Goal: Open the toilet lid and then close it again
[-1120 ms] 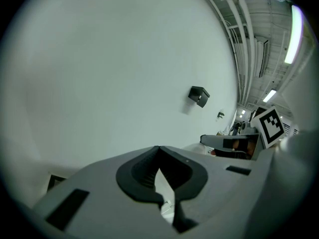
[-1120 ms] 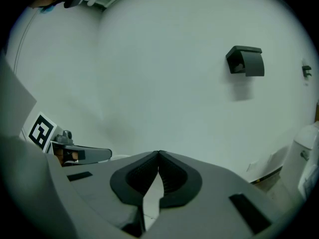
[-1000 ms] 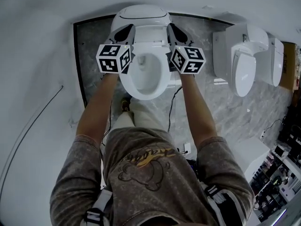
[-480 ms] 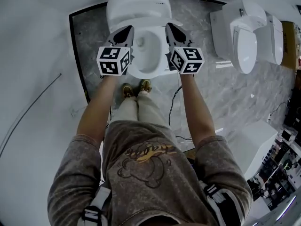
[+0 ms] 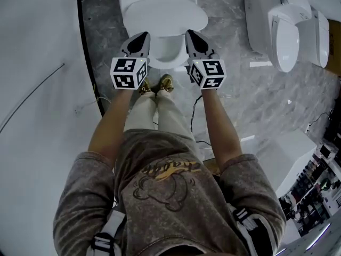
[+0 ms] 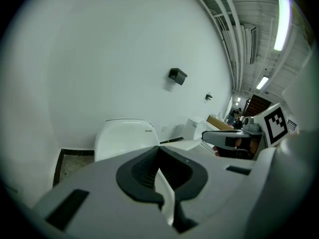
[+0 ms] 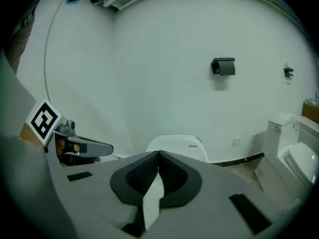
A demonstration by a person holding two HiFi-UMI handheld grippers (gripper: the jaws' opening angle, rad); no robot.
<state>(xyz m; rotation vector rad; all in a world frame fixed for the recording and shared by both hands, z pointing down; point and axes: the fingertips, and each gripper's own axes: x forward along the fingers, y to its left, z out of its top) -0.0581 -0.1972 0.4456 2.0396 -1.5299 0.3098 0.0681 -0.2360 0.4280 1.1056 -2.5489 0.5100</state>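
Below your hands: the toilet lid [image 5: 160, 15] leans forward over the bowl [image 5: 169, 55] and covers its back part, so only the front of the bowl shows.
Change: a second ago the lid stood upright at the back and the whole bowl lay open; now the lid is on its way down.
Left side: your left gripper [image 5: 143, 36] has its jaws pressed together on nothing. It hangs just beside the bowl's front and is apart from the lid.
Right side: your right gripper [image 5: 191, 34] mirrors it, jaws together and empty.
Your stance: both grippers have drawn back toward the front rim (the toilet now sits higher in the head view).
Meaning: the opening looks done and the closing is under way. The lid seems to sink without your touch, though both gripper views show it raised, not yet flat.
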